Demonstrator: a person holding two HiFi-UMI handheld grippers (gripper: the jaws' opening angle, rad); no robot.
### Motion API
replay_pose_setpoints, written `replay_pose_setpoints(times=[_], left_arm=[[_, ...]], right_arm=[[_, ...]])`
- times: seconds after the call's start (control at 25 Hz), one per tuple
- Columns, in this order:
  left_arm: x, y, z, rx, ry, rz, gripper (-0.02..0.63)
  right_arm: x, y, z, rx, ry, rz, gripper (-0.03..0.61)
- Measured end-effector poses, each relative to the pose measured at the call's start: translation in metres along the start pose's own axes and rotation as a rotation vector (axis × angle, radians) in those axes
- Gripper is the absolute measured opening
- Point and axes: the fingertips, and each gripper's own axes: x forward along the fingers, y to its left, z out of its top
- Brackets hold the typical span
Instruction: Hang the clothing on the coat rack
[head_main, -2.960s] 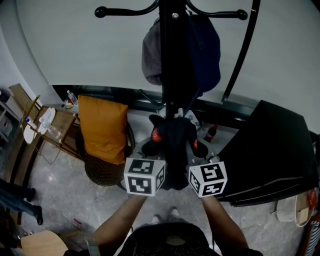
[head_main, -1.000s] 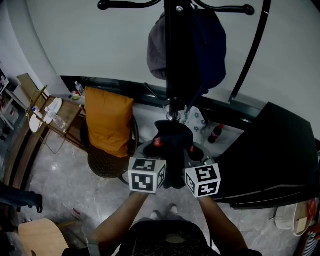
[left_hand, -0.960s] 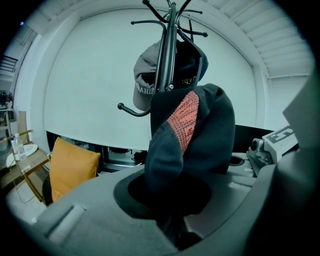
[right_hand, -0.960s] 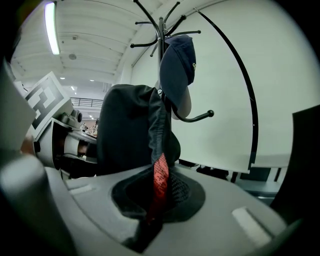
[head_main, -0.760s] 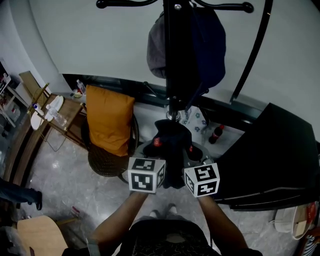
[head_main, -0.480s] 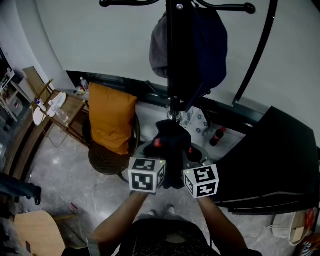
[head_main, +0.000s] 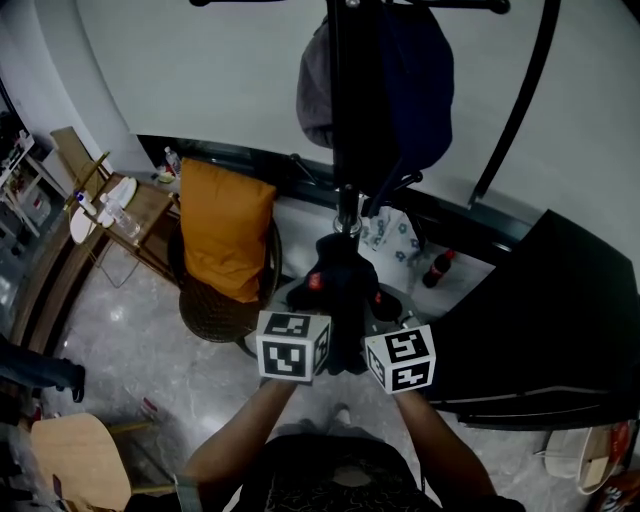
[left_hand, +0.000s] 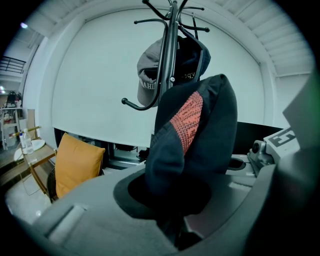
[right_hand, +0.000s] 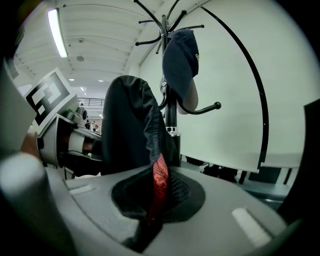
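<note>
Head view shows the dark navy garment with red-orange knit patches (head_main: 345, 290) bunched in the air between the two tongs, just in front of the black metal coat rack pole (head_main: 347, 100) and below its hooks. No hook carries it.

The left tongs (left_hand: 172, 225) are closed on a thick fold of the cloth. The right tongs (right_hand: 150, 220) pinch a thinner fold, with a red strip running down into the gap. In both gripper views the garment hides the tips of the jaws.

Each of the tongs bears one black-and-white marker cube, the left (head_main: 292, 346) and the right (head_main: 400, 358), so two in all.

Two caps hang on the rack, a grey one (head_main: 313, 90) on the left and a navy one (head_main: 420, 80) on the right. Both carry pale lettering in the left gripper view, but it is too small to read. The frame top cuts off the rack's upper hooks.

Left of the rack, one orange cushion (head_main: 222, 240) leans on a round woven chair (head_main: 215, 325). One dark bottle with a red label (head_main: 433, 270) stands on the floor to the right, its print illegible. A large black surface (head_main: 550, 310) fills the right side, and I cannot tell what it is.
</note>
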Motion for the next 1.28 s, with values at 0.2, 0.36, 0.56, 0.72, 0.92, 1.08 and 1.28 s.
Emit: replay_pose_setpoints(times=[0.2, 0.36, 0.56, 0.72, 0.92, 1.08, 1.28], left_arm=[[0.002, -0.002, -0.003, 0.001, 0.01, -0.017, 0.048], [0.002, -0.002, -0.003, 0.007, 0.011, -0.039, 0.048], [0.003, -0.001, -0.004, 0.012, 0.015, -0.057, 0.048], [0.004, -0.003, -0.005, 0.02, 0.015, -0.07, 0.048], [0.007, -0.007, -0.007, 0.024, 0.013, -0.096, 0.048], [0.009, -0.01, -0.007, 0.036, 0.011, -0.116, 0.049], [0.01, -0.011, -0.009, 0.038, 0.014, -0.135, 0.049]], right_arm=[[0.001, 0.003, -0.004, 0.009, 0.0, -0.001, 0.015], [0.003, 0.006, -0.006, 0.03, 0.0, -0.012, 0.015], [0.006, 0.011, -0.011, 0.036, 0.004, -0.014, 0.015], [0.005, 0.015, -0.014, 0.041, 0.011, -0.016, 0.015], [0.006, 0.016, -0.016, 0.04, 0.019, -0.017, 0.015], [0.007, 0.018, -0.018, 0.039, 0.02, -0.015, 0.015], [0.007, 0.019, -0.018, 0.036, 0.026, -0.016, 0.017]])
